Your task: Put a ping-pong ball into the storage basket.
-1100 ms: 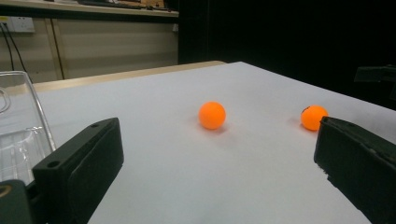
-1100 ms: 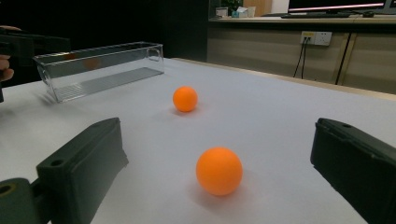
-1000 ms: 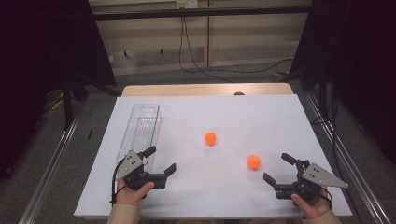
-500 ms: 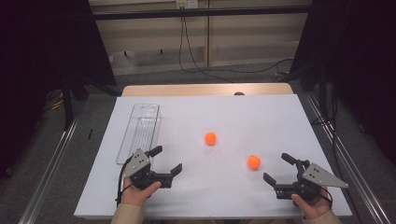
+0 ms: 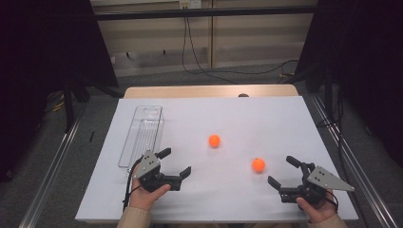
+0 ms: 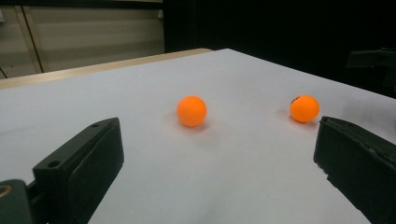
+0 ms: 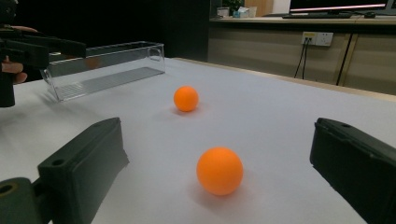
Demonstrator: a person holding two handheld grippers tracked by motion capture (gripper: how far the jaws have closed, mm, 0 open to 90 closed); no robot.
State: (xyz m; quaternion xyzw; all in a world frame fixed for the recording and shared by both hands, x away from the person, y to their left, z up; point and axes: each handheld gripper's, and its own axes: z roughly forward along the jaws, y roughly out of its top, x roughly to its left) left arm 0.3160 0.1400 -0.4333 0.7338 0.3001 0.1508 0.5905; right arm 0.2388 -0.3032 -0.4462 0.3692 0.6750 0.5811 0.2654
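Two orange balls lie on the white table (image 5: 228, 118). One ball (image 5: 214, 140) sits near the middle, the other ball (image 5: 258, 165) nearer the front right. My left gripper (image 5: 175, 162) is open at the front left, its jaws pointing toward the middle ball (image 6: 191, 111), well short of it; the second ball (image 6: 304, 108) lies off to the right. My right gripper (image 5: 283, 171) is open at the front right, and the nearer ball (image 7: 220, 171) sits just ahead of its jaws, between their lines. The middle ball (image 7: 186, 98) lies farther off.
A long clear plastic tray (image 5: 142, 135) stands at the left, just behind my left gripper, and nothing lies in it (image 7: 107, 65). A wooden strip (image 5: 209, 91) edges the table's far side. Metal rails run along both sides.
My left gripper has slid a little to the right, away from the tray's front end and toward the middle ball. The right gripper and both balls have stayed put.
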